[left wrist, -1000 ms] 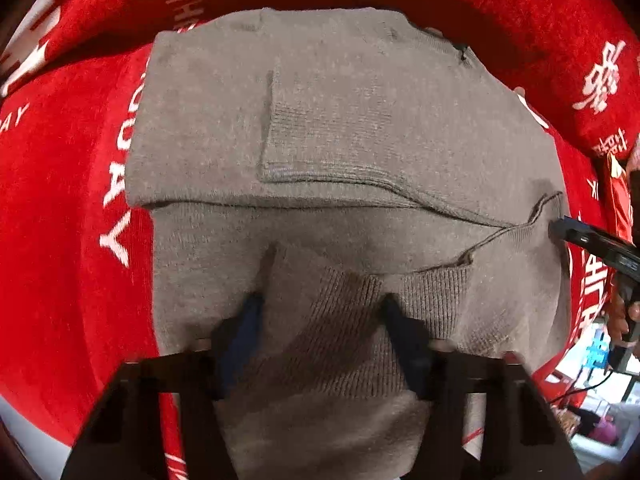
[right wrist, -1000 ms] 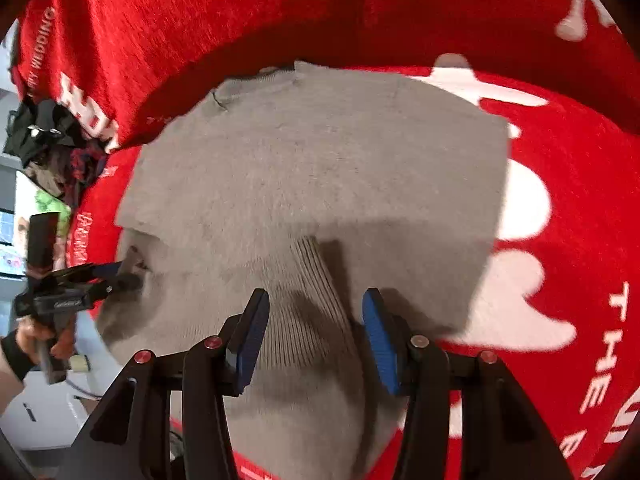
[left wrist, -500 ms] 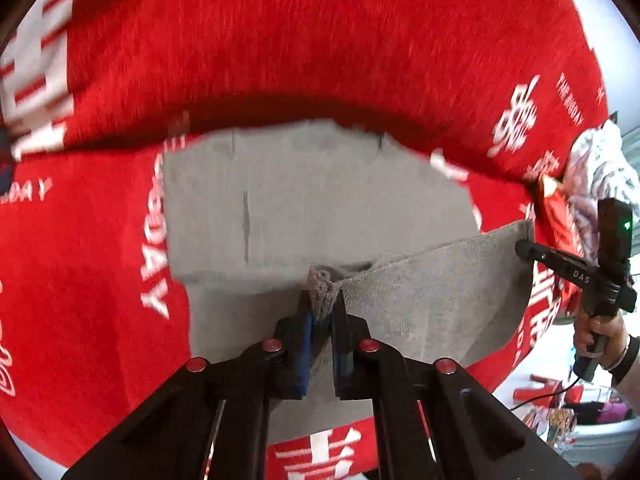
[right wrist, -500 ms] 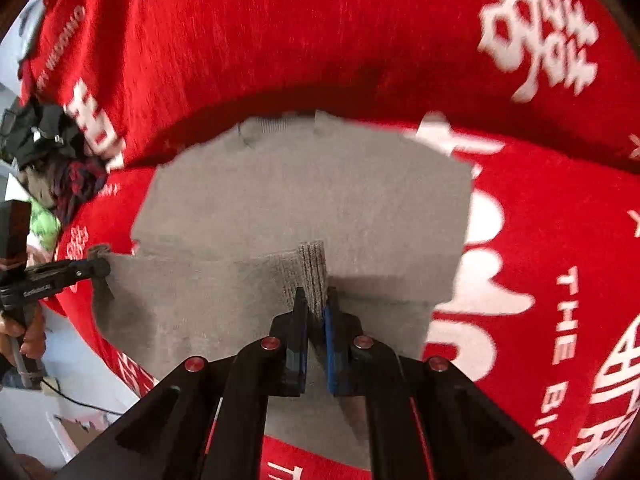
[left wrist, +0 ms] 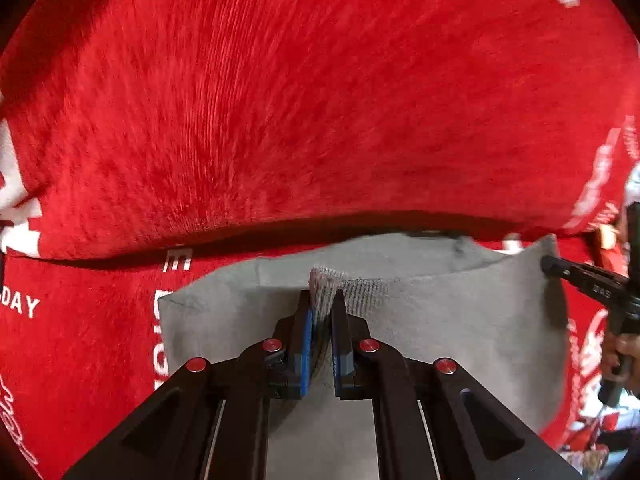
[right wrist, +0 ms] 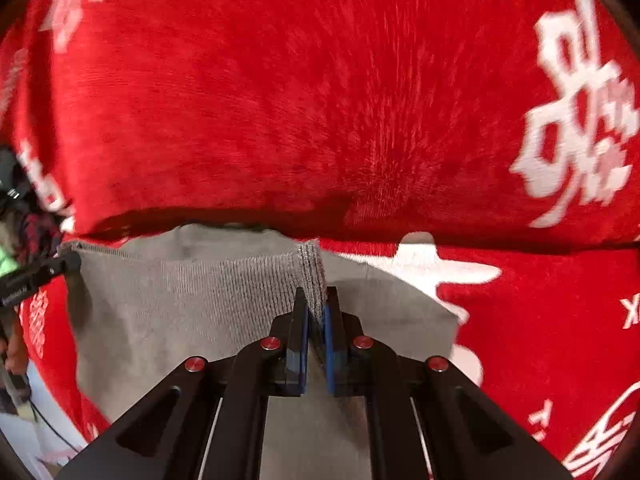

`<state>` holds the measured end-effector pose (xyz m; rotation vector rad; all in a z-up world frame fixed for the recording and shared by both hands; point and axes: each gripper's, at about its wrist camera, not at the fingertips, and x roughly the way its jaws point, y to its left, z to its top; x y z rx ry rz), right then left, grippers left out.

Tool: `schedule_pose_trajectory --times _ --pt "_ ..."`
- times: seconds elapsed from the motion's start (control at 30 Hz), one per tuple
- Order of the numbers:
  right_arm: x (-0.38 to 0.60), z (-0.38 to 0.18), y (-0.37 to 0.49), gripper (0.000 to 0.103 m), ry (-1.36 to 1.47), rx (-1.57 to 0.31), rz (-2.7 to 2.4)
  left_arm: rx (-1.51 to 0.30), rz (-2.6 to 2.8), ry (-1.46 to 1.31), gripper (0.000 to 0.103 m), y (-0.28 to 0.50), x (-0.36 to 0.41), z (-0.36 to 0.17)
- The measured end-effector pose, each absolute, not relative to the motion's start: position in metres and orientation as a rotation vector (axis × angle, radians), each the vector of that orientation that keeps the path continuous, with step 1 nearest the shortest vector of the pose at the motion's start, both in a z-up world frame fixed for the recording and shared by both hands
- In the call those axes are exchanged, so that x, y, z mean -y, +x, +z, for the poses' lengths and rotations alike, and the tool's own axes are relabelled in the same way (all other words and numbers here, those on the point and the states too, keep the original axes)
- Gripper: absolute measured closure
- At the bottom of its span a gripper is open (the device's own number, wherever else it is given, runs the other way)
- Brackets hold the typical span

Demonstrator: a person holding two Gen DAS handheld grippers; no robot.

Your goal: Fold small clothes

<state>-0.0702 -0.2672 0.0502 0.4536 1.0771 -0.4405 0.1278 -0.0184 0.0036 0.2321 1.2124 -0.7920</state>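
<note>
The left gripper (left wrist: 322, 300) is closed on the ribbed hem of the grey sweater (left wrist: 460, 320). The right gripper (right wrist: 316, 298) pinches the same hem, low in the frame, over the red blanket (right wrist: 280, 100).

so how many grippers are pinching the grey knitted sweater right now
2: the left gripper and right gripper, each clamping a corner of the grey knitted sweater ribbed hem, lifted over the red plush blanket.

Both views evenly and brightly lit, no glare. Motion blur streaks the red cloth (left wrist: 320, 100) and smears its white lettering (right wrist: 576, 120) toward the edges. Strong fisheye bending; corners black. A dark shadow band lies behind the grey garment (left wrist: 460, 320). Nearest parts sharp.
</note>
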Motion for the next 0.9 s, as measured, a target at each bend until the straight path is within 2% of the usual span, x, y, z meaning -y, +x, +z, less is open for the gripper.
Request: schedule_pose_trajectory --times 0.2,0.23,0.3,0.33,0.37,0.4,0.43,0.67,0.87,0.9 --pt "0.279 -0.006 -0.055 0.096 0.478 -1.136 -0.482 -1.234 -0.624 0.293 0.093 0.149 0.025 -0.043" --pt "0.280 -0.011 -0.055 0.096 0.480 -1.139 -0.490 -1.249 -0.612 0.284 0.089 0.152 0.023 -0.047" --pt "0.283 -0.014 -0.058 0.096 0.507 -1.130 -0.498 -1.246 -0.567 0.286 0.065 0.158 0.018 -0.046" --pt "0.285 -0.013 -0.060 0.096 0.525 -1.123 -0.506 -1.219 -0.518 0.311 0.048 0.160 0.014 -0.041" --pt "0.287 -0.010 -0.061 0.096 0.535 -1.123 -0.521 -1.197 -0.492 0.326 0.045 0.161 0.010 -0.037" --pt "0.288 -0.007 -0.064 0.090 0.534 -1.131 -0.547 -1.189 -0.478 0.333 0.045 0.164 0.005 -0.030" --pt "0.291 -0.001 -0.068 0.089 0.531 -1.139 -0.580 -1.199 -0.480 0.329 0.045 0.167 0.000 -0.025" --pt "0.274 0.043 -0.115 0.089 0.644 -1.064 -0.509 -1.258 -0.631 0.241 0.045 0.135 -0.031 0.007" --pt "0.247 0.008 -0.122 0.089 0.682 -1.112 -0.490 -1.329 -0.620 0.302 0.045 0.087 -0.023 -0.028" --pt "0.246 0.003 -0.125 0.093 0.683 -1.114 -0.504 -1.333 -0.613 0.295 0.045 0.083 -0.029 -0.033"
